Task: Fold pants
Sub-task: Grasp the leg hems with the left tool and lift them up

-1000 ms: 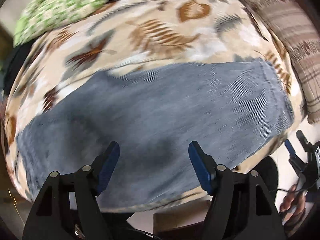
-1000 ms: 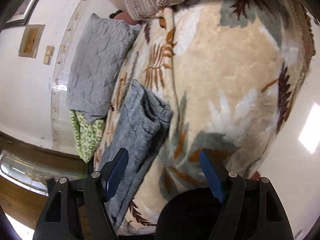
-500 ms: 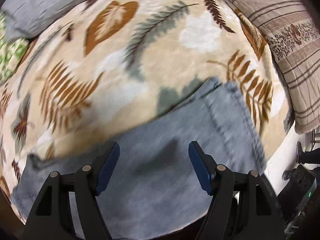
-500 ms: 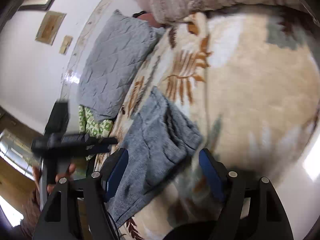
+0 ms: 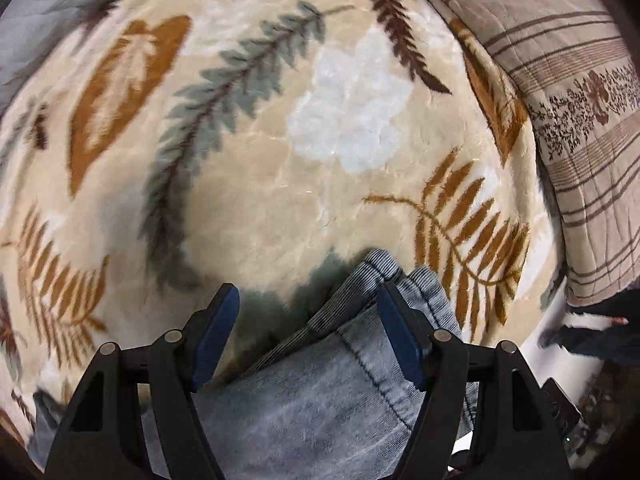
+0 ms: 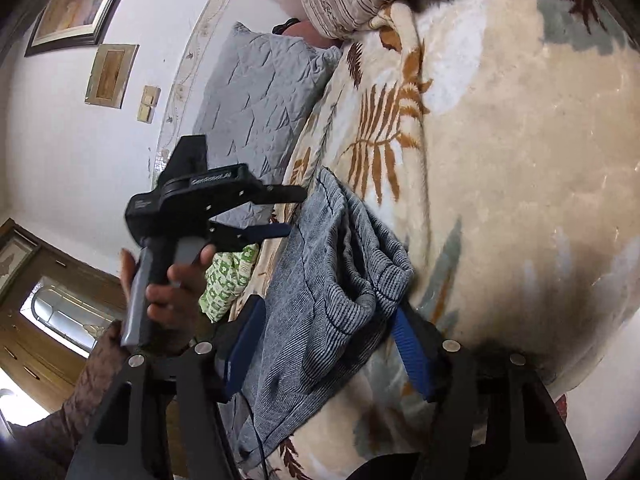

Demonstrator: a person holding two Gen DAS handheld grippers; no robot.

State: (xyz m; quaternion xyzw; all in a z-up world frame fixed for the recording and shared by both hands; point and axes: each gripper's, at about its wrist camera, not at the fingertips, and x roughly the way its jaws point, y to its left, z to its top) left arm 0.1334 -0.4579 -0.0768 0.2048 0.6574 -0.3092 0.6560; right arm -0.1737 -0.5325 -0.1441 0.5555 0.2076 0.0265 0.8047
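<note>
Left tool [image 5: 308, 332] shifted to pants [image 5: 320, 392] corner, open; right tool [image 6: 324, 344], closing, straddles pants, contact unclear.

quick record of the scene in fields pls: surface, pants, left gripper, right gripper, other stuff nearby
surface: leaf-print blanket spread over a bed
pants: grey pants lying in a long strip near the bed's edge, one end bunched up
left gripper: left gripper open above the pants' end, nothing pinched
right gripper: right gripper open, jaws just been closing, bunched end between its pads, not yet pressed
other: grey quilted pillow, striped quilt, green patterned cloth
</note>
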